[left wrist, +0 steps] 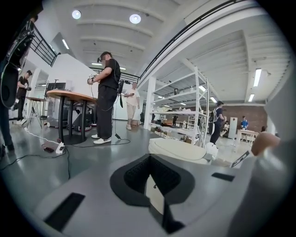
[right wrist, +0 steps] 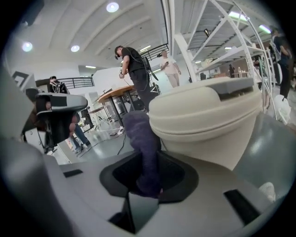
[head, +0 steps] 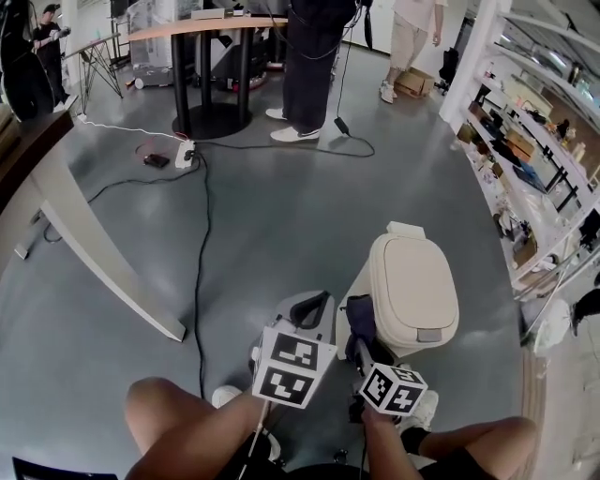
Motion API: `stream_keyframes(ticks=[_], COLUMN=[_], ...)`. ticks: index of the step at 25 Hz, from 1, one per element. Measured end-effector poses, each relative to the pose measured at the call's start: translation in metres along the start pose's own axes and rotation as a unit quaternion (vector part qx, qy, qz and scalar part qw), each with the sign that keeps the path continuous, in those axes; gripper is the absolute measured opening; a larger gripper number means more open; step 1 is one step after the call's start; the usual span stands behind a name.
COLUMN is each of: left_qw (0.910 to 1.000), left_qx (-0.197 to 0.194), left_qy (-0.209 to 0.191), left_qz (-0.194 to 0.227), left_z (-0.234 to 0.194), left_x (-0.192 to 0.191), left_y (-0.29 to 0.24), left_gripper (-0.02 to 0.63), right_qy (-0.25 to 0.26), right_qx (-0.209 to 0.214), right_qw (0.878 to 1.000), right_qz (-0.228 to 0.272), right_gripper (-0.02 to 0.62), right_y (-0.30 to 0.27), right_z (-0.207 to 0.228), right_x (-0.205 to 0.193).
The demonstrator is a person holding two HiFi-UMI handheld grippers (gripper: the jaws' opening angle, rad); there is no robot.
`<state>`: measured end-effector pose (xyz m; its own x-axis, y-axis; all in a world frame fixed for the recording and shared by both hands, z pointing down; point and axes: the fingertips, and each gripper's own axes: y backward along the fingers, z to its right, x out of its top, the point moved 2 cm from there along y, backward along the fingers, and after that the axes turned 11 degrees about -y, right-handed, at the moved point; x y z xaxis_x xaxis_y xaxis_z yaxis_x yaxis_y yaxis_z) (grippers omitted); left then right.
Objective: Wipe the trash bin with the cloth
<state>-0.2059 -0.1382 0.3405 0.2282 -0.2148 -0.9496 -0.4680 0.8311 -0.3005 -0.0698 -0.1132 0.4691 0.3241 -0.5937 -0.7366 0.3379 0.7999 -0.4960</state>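
We held the right gripper (head: 362,349) clenched on the dark purple cloth (head: 360,321). The cloth stood up out of the jaws, right at the left side of the bin (head: 417,281) (whether it actually touched, we could not tell). The bin was cream, its lid down, and it stood on the grey floor (head: 281,216) in front of our knees, with shelves (head: 534,150) off to its right. Our left gripper (head: 314,307) hung just left of the cloth, its jaws pressed together with nothing between them, and it was apart from the bin. A black cable (head: 198,281) ran across the floor to our left. Farther off a person (head: 314,56) stood beside a round table (head: 206,28)
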Motion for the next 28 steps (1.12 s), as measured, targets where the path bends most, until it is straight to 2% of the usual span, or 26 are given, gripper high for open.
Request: stream_keyframes(ticks=[3, 9, 20, 28], left_qw=[1.0, 0.9999, 0.9999, 0.9999], left_qx=[-0.004, -0.007, -0.008, -0.003], left_qy=[-0.002, -0.007, -0.009, 0.01], left_qz=[-0.003, -0.009, -0.006, 0.0], left_z=[0.004, 0.002, 0.002, -0.003], left_x=[-0.003, -0.003, -0.011, -0.012], left_y=[-0.003, -0.006, -0.013, -0.009], left_gripper=[-0.003, -0.003, -0.003, -0.002], right_qy=[-0.013, -0.005, 0.041, 0.086], right_qx=[-0.007, -0.032, -0.089, -0.128], right_qw=[1.0, 0.999, 0.995, 0.987], right_qz=[0.004, -0.003, -0.024, -0.034], right_gripper=[0.103, 0.103, 0.103, 0.103], right_y=[-0.004, -0.016, -0.05, -0.077], right_z=[0.01, 0.022, 0.054, 0.071], right_x=[-0.008, -0.024, -0.069, -0.095])
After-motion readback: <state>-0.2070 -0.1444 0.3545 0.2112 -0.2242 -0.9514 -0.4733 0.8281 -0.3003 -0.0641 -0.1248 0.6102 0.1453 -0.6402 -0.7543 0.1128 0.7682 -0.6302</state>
